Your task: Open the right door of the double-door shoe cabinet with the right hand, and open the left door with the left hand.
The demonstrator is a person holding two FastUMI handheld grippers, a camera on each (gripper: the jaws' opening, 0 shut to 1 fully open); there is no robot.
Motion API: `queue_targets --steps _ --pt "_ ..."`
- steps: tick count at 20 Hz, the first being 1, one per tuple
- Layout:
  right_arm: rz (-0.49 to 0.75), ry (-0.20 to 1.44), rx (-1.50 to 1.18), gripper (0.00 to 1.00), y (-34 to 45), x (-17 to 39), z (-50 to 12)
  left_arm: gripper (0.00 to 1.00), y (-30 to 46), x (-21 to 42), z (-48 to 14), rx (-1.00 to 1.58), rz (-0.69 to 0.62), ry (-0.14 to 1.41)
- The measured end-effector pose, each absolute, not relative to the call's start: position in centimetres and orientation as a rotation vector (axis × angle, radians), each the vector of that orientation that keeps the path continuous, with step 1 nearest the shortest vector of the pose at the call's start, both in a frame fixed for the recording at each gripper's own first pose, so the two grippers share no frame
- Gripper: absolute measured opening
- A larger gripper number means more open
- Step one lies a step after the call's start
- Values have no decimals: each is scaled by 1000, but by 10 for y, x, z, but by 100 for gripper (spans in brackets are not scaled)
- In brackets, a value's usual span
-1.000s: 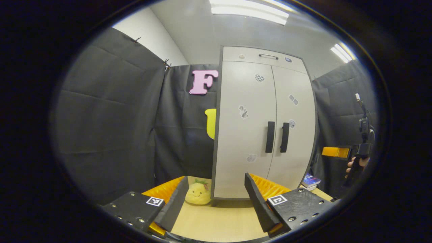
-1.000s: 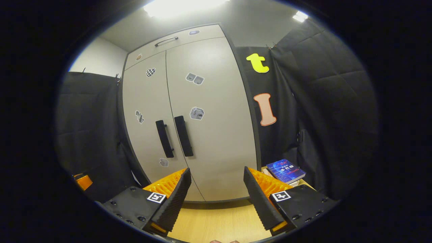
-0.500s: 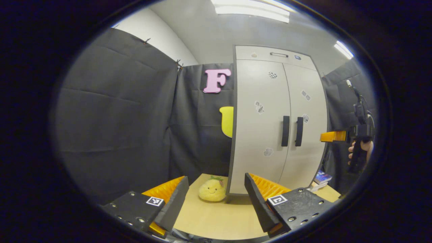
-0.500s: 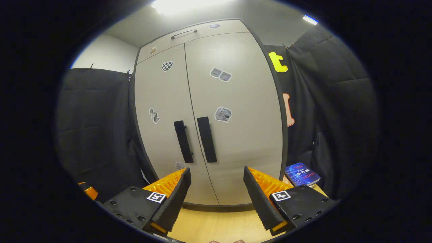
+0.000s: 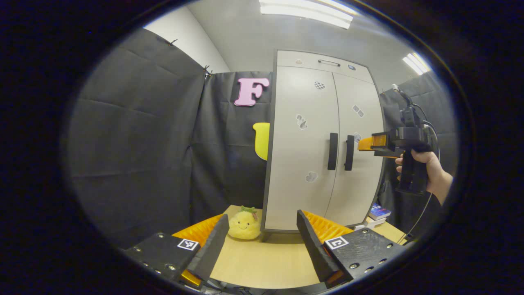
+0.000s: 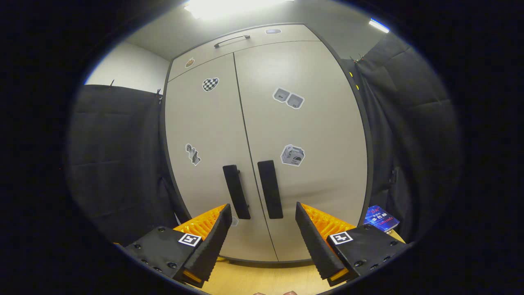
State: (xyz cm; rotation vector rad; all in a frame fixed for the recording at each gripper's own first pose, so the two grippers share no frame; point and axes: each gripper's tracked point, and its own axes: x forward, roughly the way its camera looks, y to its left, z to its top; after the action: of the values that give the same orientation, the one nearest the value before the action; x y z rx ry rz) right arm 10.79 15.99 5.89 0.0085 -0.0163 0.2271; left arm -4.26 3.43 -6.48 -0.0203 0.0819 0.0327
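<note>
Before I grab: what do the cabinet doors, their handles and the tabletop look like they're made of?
Doors: smooth pale grey panels with a satin sheen, soft glare from the ceiling light; likely laminated board or painted metal, can't tell which.
Handles: matte black flat bars, no shine; plastic or coated metal.
Tabletop: light wood-look surface with faint grain, probably laminate or veneer.

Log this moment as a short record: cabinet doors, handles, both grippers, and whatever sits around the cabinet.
cabinet: shoe cabinet upright on the wooden table
doors: left door and right door both closed
handles: left handle and right handle, black, vertical, side by side at the centre seam
right gripper: open, facing the handles, not touching them
left gripper: open, farther back, aimed at the cabinet's left edge
left of cabinet: yellow plush toy
right of cabinet: blue book
</note>
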Motion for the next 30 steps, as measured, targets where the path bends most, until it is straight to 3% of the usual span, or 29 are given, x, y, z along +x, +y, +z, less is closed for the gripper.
queue_targets --steps 8,10,12,13,14,15,16,17,22,27,30 --pt "156 27 -63 96 161 181 53 95 55 -35 -89 -71 32 135" --pt "146 39 -79 91 166 196 51 95 61 -34 -91 -61 41 141" --pt "137 41 -108 76 172 208 50 95 69 -32 -95 -42 56 153" --pt "128 45 -118 63 173 212 50 95 72 -32 -96 -40 60 154" --pt "122 54 -127 62 175 217 49 95 73 -32 -96 -46 61 153" --pt "106 54 -134 55 174 221 50 95 74 -32 -96 -56 62 152" --pt "77 52 -142 55 170 221 50 95 74 -31 -96 -66 63 150" --pt "69 50 -144 41 169 227 51 95 74 -31 -95 -71 64 148" --pt "70 33 -138 32 169 223 51 95 79 -38 -97 -51 77 152" --pt "133 31 -135 10 168 224 46 95 78 -49 -99 -60 82 165" --pt "166 44 -147 8 170 220 50 95 72 -54 -102 -76 74 170"
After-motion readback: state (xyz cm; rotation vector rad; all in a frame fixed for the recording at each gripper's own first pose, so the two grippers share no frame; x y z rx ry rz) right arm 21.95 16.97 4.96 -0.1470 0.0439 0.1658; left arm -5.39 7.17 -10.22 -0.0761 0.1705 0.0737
